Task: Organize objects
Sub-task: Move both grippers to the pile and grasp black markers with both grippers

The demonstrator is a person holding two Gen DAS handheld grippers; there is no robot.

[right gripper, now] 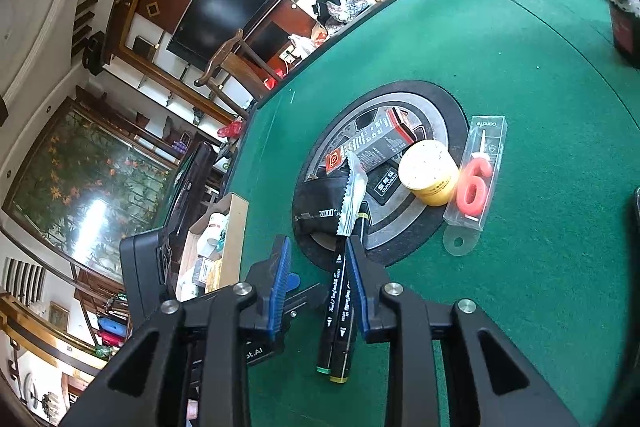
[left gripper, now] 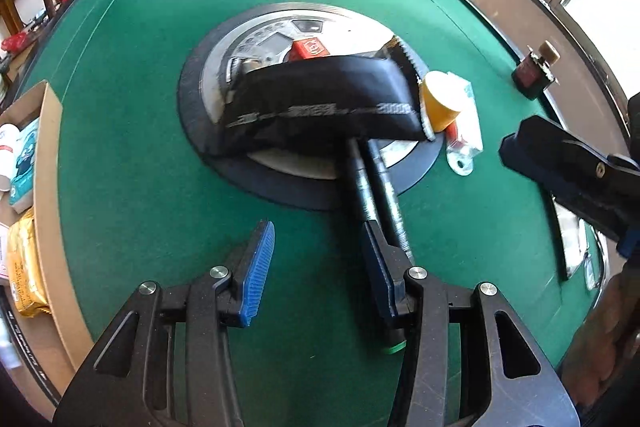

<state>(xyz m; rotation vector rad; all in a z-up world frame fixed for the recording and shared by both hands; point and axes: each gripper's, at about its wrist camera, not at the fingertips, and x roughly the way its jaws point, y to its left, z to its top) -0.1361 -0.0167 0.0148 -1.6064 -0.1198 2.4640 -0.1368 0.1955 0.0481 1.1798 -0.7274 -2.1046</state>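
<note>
On the clear candle box [right gripper: 478, 179], "candle", "6".

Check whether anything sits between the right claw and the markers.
Nothing visible does. Both markers already lie between the fingers of the open right claw, close against one of them. Their far ends sit under the black pouch, which may drag when they are lifted.

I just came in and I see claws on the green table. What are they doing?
A person is tidying up with a claw tool in each hand. Two marker pens lie side by side on the green table, between the open fingers of the right gripper. The left gripper is open too, right beside the same pens. Nothing is lifted. A black pouch, a yellow cup and a number candle wait nearby.
</note>
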